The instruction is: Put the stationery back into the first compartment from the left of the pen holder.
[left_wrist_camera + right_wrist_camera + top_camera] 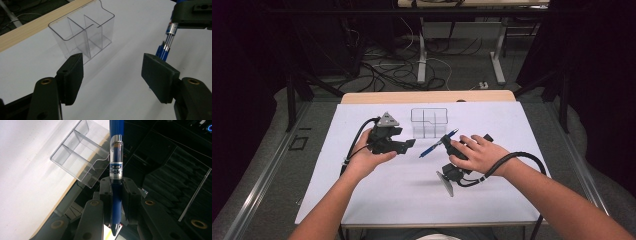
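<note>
Blue pen [438,144] slanted toward clear organizer [429,122]

A blue ballpoint pen [438,145] with a clear barrel section is hanging tilted above the white table, its tip pointing down to the near left and its blue end rising to the far right. It is sitting just near-right of the clear three-compartment organizer [429,121], which is standing upright and empty toward the far middle.

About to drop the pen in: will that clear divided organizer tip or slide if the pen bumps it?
The clear organizer looks thin-walled and empty, so probably light and apt to slide on the smooth white table. Its broad flat base should resist tipping.
</note>
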